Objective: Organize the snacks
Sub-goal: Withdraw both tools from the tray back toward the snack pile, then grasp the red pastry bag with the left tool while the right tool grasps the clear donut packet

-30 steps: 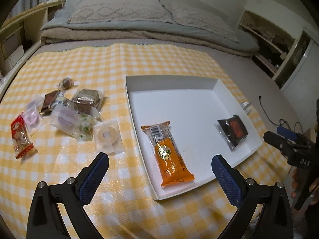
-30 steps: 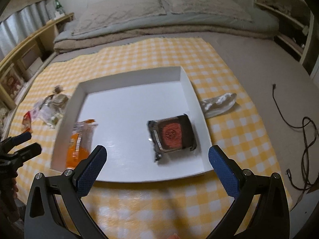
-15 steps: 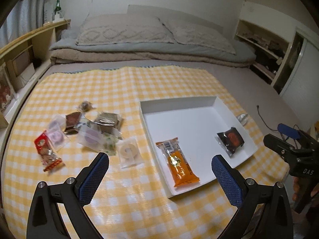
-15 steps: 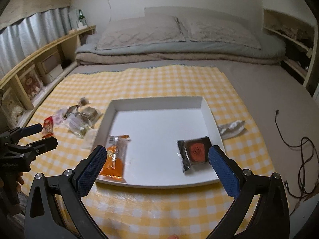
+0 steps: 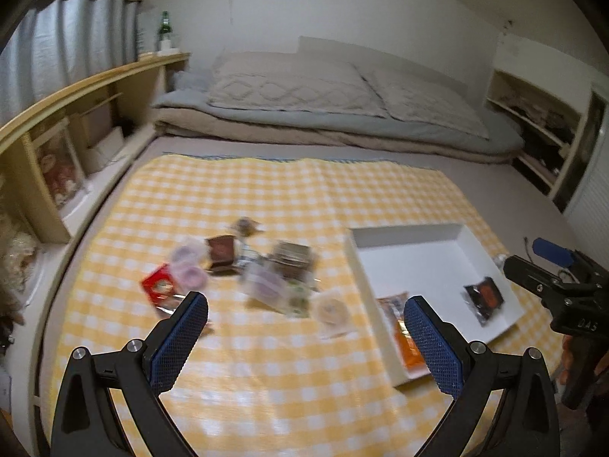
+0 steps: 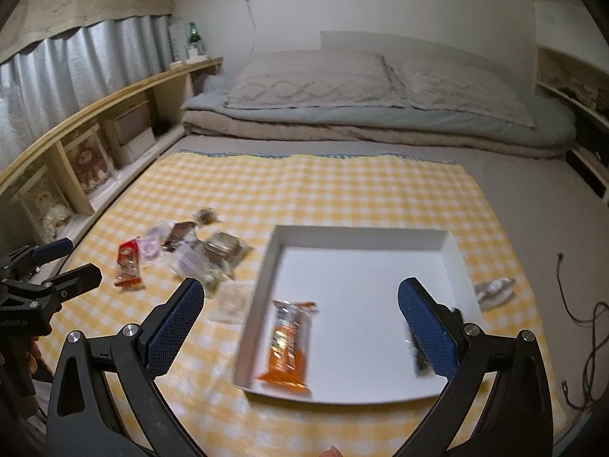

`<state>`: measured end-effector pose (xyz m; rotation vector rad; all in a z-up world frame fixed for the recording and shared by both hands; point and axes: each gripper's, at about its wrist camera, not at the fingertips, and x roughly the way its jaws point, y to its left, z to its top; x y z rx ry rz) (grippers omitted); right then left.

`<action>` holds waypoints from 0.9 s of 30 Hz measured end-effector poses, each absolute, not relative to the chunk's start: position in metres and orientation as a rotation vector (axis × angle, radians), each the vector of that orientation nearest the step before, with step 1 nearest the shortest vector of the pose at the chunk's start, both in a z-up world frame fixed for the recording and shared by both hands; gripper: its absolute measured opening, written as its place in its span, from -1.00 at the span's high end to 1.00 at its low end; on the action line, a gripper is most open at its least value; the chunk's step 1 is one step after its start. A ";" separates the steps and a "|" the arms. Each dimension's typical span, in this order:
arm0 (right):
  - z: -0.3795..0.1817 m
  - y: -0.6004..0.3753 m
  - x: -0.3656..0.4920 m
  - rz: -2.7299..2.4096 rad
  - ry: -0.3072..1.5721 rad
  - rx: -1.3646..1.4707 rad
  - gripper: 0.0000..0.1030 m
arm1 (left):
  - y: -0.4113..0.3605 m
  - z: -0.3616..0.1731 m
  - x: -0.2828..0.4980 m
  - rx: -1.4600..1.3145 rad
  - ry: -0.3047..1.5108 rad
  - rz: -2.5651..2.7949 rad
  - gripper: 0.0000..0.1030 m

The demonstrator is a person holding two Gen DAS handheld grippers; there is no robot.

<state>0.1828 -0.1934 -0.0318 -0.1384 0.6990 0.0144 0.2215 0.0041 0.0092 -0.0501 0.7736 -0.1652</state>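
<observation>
Snacks (image 5: 262,278) mostly unsorted – both grippers, left gripper (image 5: 304,339) and right gripper (image 6: 300,323), wide open, empty, pulled back from tray (image 6: 453,255) – next pick pending.

Motion blur smears the loose snacks (image 5: 243,270); their labels are unreadable.

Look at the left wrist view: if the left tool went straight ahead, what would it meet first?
Probably the loose snack pile on the yellow checked cloth; the left tool is open and empty, though blur leaves depth uncertain.
</observation>
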 end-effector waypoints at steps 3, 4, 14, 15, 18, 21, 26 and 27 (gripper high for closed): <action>-0.031 -0.174 0.192 0.044 0.691 -0.143 -1.00 | 0.029 0.017 0.217 -0.054 0.759 -0.124 -1.00; -0.031 -0.169 0.195 0.053 0.689 -0.144 -1.00 | 0.039 0.019 0.216 -0.057 0.755 -0.107 -1.00; -0.054 -0.126 0.225 0.123 0.690 -0.163 -1.00 | 0.088 0.013 0.240 -0.053 0.824 -0.019 -1.00; -0.058 -0.123 0.230 0.126 0.699 -0.164 -1.00 | 0.093 0.012 0.248 -0.065 0.836 -0.013 -1.00; -0.070 -0.119 0.247 0.147 0.743 -0.138 -1.00 | 0.109 0.005 0.271 -0.102 0.868 0.025 -1.00; -0.087 -0.116 0.267 0.168 0.829 -0.101 -1.00 | 0.122 -0.007 0.296 -0.145 0.911 0.065 -1.00; -0.129 -0.120 0.302 0.156 1.014 -0.039 -0.74 | 0.136 -0.040 0.345 -0.249 1.006 0.149 -1.00; -0.140 -0.120 0.309 0.151 1.056 -0.034 -0.47 | 0.137 -0.046 0.352 -0.260 1.019 0.157 -1.00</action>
